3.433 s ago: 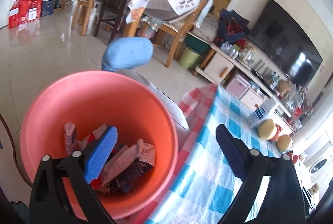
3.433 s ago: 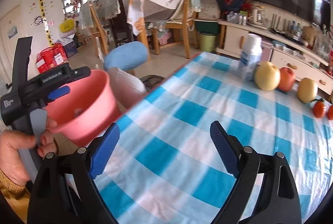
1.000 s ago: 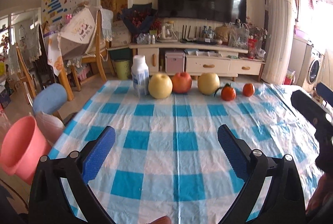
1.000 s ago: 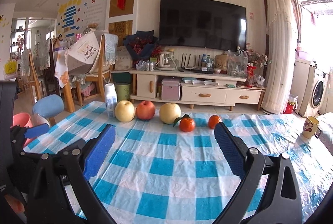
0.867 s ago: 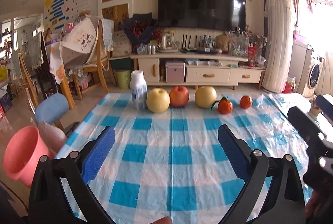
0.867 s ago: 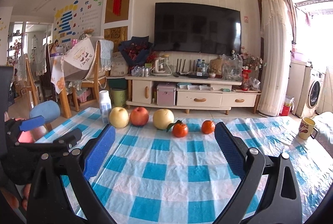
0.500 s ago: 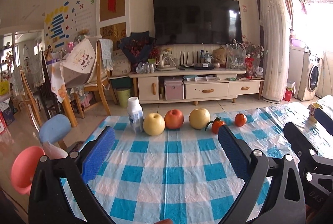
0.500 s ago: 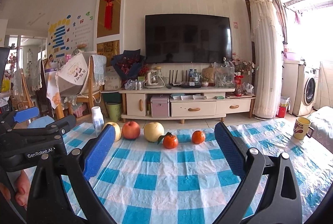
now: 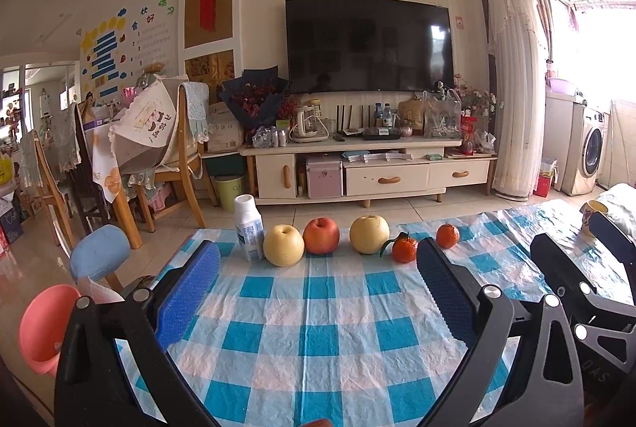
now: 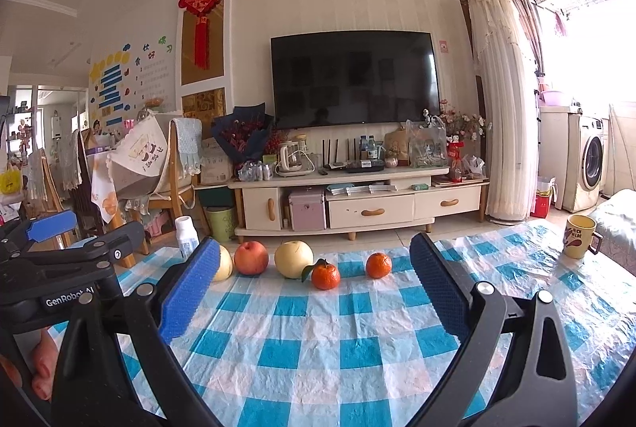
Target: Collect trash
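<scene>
The pink trash bin (image 9: 43, 327) stands off the table's left edge, low at the left of the left wrist view; its inside is hidden. My left gripper (image 9: 317, 268) hangs open over the blue checked tablecloth (image 9: 318, 339) with nothing between its blue pads. My right gripper (image 10: 314, 260) is also open and holds nothing, above the same cloth (image 10: 318, 351). Each gripper shows in the other's view: the right one (image 9: 576, 268) at the right edge, the left one (image 10: 59, 268) at the left edge with a hand below it.
Along the table's far edge stand a white bottle (image 9: 248, 228), two yellow fruits, a red apple (image 9: 321, 236) and two oranges (image 10: 326, 276). A yellow mug (image 10: 578, 236) sits far right. A blue stool (image 9: 99, 252) and wooden chairs stand left; a TV cabinet lies beyond.
Both grippers swung away from the pink bin to face the TV wall and tilted upward. The bin slid to the lower left edge of the left view. Both stayed open.
</scene>
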